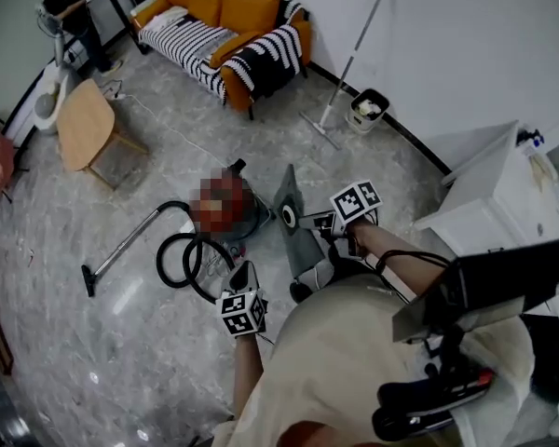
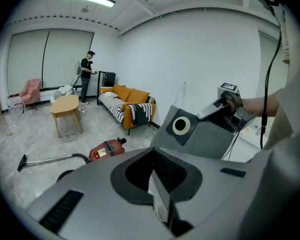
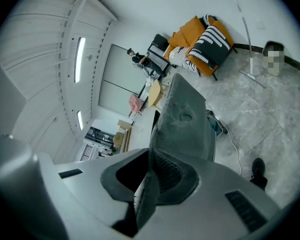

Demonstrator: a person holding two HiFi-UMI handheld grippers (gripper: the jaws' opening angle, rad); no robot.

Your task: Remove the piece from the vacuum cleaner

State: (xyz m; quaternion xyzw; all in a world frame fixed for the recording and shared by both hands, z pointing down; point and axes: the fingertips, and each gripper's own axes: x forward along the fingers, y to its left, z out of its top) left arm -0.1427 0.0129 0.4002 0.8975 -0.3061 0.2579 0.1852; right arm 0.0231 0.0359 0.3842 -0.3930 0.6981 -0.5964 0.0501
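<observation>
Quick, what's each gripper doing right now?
Left gripper: closed, nothing between its jaws.
Right gripper: closed on the grey dust bag.

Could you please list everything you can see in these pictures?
vacuum cleaner: one, red, on the floor at centre
hose: one, black, coiled beside the vacuum cleaner
dust bag: one, grey, held up off the floor
sofa: one, orange, against the far wall
blanket: one, black and white stripes, on the sofa
table: one, light wood, left of the sofa
mop: one, pale, leaning on the wall
bucket: one, pale, by the mop
cabinet: one, white, at right
bystander: one, dark clothes, far corner
left gripper: one, grey, shut, empty
right gripper: one, grey, shut on the dust bag
</observation>
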